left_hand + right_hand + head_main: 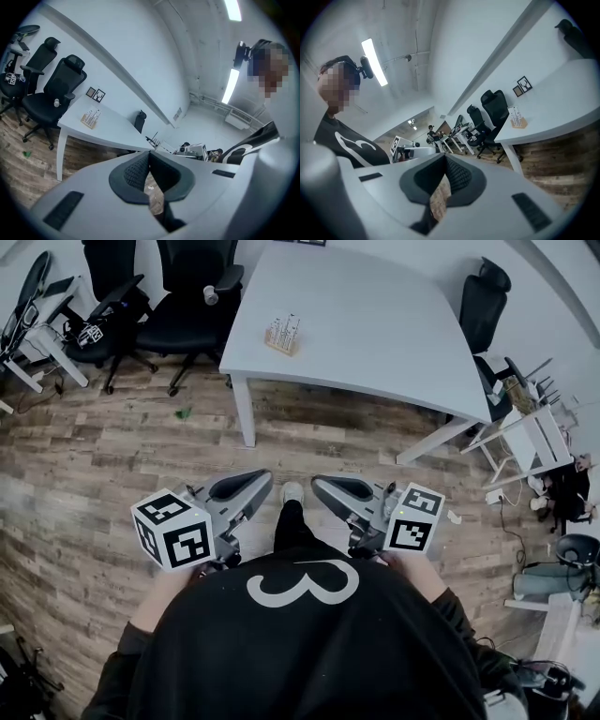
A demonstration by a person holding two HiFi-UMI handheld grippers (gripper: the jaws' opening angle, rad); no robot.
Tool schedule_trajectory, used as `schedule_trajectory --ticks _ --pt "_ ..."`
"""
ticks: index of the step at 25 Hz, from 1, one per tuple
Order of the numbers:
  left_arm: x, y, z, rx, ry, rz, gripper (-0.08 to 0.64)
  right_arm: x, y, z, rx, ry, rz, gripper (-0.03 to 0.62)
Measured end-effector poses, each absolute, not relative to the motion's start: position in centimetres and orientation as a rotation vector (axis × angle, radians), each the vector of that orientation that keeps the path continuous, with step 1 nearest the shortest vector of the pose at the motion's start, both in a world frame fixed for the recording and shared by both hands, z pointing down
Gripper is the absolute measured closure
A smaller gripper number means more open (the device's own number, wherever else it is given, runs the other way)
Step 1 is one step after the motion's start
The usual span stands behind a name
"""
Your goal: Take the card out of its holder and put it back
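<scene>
Two grippers are hanging close to the torso as I am holding them side by side above the wood floor (94, 474), both pointing nearly level toward the white table (375, 324). The left gripper (263, 478) is showing its jaws pressed together at the tips, with nothing between them and only floor visible through the slit behind the pads. The right gripper (320, 486) is reading the same for me: jaws closed, empty. The wooden card holder (282, 336) is standing on the table near its left edge in the head view, well apart from both grippers. The cards (284, 327) are sitting upright in it, too small for me to read. Black office chairs (187, 296) are standing just past the table's far left corner, and another dark chair (483, 301) is standing at its right side
</scene>
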State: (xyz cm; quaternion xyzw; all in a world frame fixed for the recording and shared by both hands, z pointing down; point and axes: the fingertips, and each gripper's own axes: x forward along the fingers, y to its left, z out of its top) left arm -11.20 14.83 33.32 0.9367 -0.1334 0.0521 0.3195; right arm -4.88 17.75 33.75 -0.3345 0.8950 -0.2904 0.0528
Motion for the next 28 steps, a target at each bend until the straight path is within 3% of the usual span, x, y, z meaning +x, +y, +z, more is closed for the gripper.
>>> schedule_trajectory --ticks 12,28 --pt "-11.2 10.6 33.5 2.437 -0.423 0.143 0.546 -4.6 13.5 33.2 -0.963 2.753 -0.877 0.583" --pt "-6.1 0.2 35.0 2.342 -0.450 0.127 0.546 0.5 2.1 35.2 -0.927 2.748 -0.993 0.583"
